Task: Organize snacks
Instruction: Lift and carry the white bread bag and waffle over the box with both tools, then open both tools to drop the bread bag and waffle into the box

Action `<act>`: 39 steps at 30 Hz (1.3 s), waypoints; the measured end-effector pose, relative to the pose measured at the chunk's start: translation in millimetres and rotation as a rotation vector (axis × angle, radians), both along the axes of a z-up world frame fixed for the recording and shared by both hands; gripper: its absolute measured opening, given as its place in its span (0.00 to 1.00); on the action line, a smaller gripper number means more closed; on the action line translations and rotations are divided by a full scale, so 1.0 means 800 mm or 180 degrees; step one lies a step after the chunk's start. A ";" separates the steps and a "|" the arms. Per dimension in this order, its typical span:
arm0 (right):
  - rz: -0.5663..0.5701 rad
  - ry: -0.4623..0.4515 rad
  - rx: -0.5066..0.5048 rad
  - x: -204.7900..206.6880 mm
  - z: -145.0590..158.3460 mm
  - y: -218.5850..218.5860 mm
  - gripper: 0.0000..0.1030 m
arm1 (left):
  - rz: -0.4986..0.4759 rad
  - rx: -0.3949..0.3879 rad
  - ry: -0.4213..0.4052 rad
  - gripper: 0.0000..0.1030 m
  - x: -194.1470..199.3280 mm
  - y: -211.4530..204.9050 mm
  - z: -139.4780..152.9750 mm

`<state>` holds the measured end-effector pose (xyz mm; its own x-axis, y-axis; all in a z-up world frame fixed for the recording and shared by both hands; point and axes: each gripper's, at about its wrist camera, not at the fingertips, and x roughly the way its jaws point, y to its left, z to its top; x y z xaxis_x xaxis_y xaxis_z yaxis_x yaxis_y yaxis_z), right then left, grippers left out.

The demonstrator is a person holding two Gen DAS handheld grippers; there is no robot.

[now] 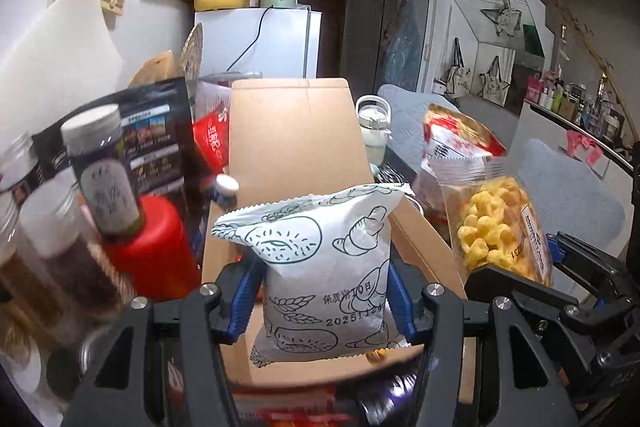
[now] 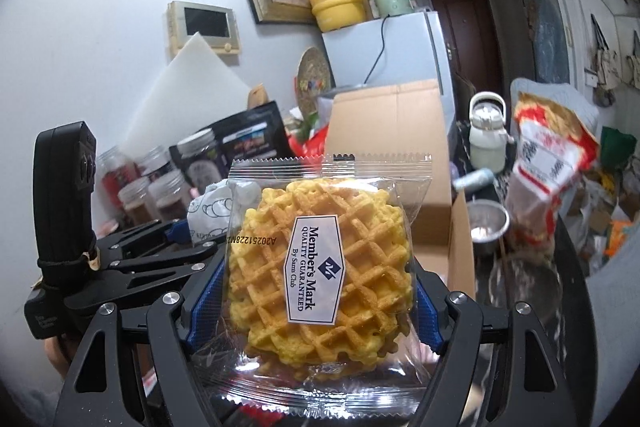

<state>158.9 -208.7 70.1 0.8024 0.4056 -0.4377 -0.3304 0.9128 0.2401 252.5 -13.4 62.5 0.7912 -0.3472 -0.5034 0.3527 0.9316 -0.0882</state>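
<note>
My left gripper point(image 1: 322, 291) is shut on a white bread bag with line drawings point(image 1: 320, 267), held upright over the open cardboard box point(image 1: 296, 131). My right gripper point(image 2: 316, 291) is shut on a clear packet with a yellow waffle point(image 2: 320, 267), held beside the box. In the left wrist view the waffle packet point(image 1: 496, 223) and the right gripper point(image 1: 560, 275) show at the right. In the right wrist view the left gripper point(image 2: 180, 231) with the white bag point(image 2: 212, 207) shows at the left, and the box point(image 2: 392, 131) stands behind.
Jars point(image 1: 100, 167), a red bottle point(image 1: 148, 247) and a dark pouch point(image 1: 156, 139) stand left of the box. A red-and-clear snack bag point(image 2: 548, 163), a white kettle point(image 2: 488, 135) and a metal cup point(image 2: 486, 227) are to the right. A fridge point(image 1: 260, 43) is behind.
</note>
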 end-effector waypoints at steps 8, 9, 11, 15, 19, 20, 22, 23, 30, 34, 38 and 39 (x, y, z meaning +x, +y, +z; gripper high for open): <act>0.0051 -0.0003 -0.0056 0.065 -0.003 0.006 0.76 | 0.0121 -0.0011 -0.0027 0.54 0.063 0.000 -0.007; 0.0049 0.0013 -0.0047 0.072 -0.006 0.005 0.76 | 0.0133 0.0000 -0.0008 0.54 0.070 -0.001 -0.011; 0.0044 0.0056 -0.0040 0.087 -0.011 0.005 0.76 | 0.0139 0.0036 0.0054 0.54 0.083 -0.004 -0.019; 0.0045 0.0134 -0.0098 0.111 -0.025 0.003 0.76 | 0.0140 0.0097 0.0167 0.54 0.099 -0.007 -0.036; 0.0071 0.0277 -0.0176 0.131 -0.042 0.001 0.76 | 0.0173 0.0193 0.0268 0.54 0.115 -0.014 -0.053; 0.0073 0.0308 -0.0171 0.134 -0.045 0.000 0.76 | 0.0170 0.0202 0.0300 0.54 0.119 -0.016 -0.057; 0.0082 0.0436 -0.0148 0.143 -0.054 -0.003 0.76 | 0.0152 0.0207 0.0382 0.54 0.127 -0.019 -0.066; 0.0085 0.0476 -0.0136 0.147 -0.058 -0.005 0.77 | 0.0145 0.0213 0.0405 0.54 0.129 -0.020 -0.069; 0.0063 0.0779 -0.0120 0.170 -0.085 -0.013 0.77 | 0.0178 0.0342 0.0653 0.54 0.148 -0.030 -0.098; 0.0048 0.0988 -0.0227 0.181 -0.103 -0.011 0.80 | 0.0224 0.0519 0.0838 0.54 0.158 -0.038 -0.115; -0.0028 0.1037 -0.0413 0.186 -0.113 -0.010 0.82 | 0.0256 0.0653 0.1117 0.54 0.171 -0.045 -0.135; -0.0031 0.1041 -0.0452 0.186 -0.114 -0.010 0.82 | 0.0266 0.0697 0.1153 0.54 0.172 -0.047 -0.140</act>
